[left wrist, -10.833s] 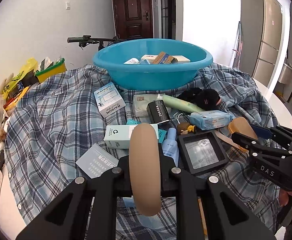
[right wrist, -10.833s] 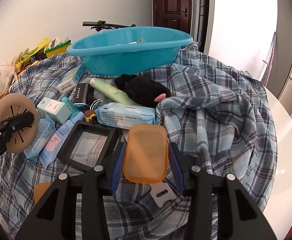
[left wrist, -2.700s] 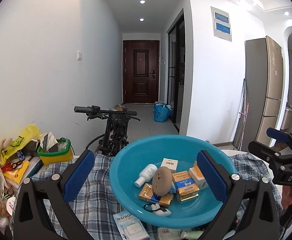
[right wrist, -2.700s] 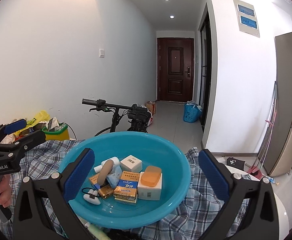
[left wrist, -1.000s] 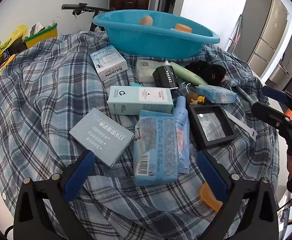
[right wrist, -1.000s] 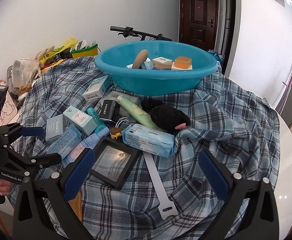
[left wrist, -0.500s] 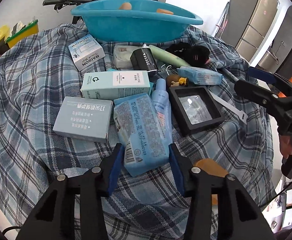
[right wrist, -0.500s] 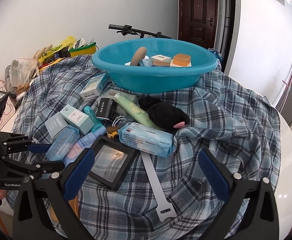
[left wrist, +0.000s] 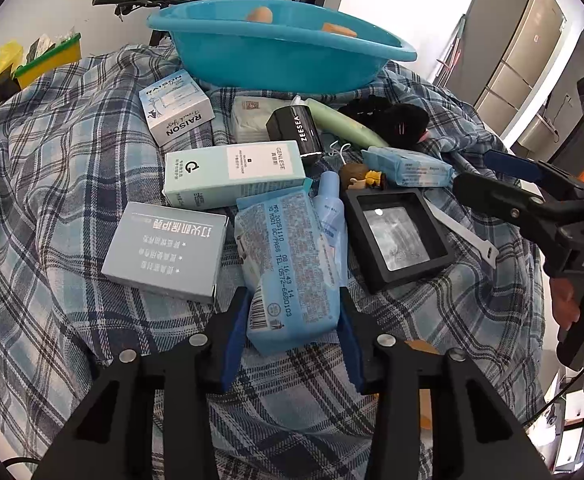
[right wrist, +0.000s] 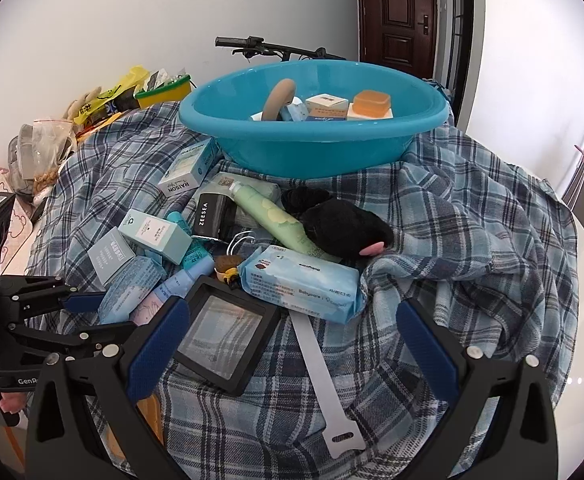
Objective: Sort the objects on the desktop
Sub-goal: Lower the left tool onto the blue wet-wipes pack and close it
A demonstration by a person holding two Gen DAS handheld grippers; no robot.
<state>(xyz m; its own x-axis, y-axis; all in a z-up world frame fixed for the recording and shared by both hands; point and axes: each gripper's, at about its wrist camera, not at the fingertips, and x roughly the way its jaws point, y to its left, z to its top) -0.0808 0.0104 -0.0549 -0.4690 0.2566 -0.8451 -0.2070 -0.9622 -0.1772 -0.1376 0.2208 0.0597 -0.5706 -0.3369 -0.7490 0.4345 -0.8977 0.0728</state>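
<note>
A light blue wipes pack lies on the plaid cloth with its barcode end toward me. My left gripper is closing on that end, and both blue pads touch its sides. The right wrist view shows this same grip from the side, at the left gripper. My right gripper hangs wide open above a white strap and a black frame, holding nothing. The blue basin at the back holds a tan pad, small boxes and an orange soap.
Around the pack lie a grey box, a mint Genlese box, a Raison box, a black Zeesea box, a green tube, a black plush and a Babycare pack. Bags crowd the left edge.
The left gripper's jaws came in from wide open and now flank the blue wipes pack. The right gripper stayed wide open and hardly moved.
</note>
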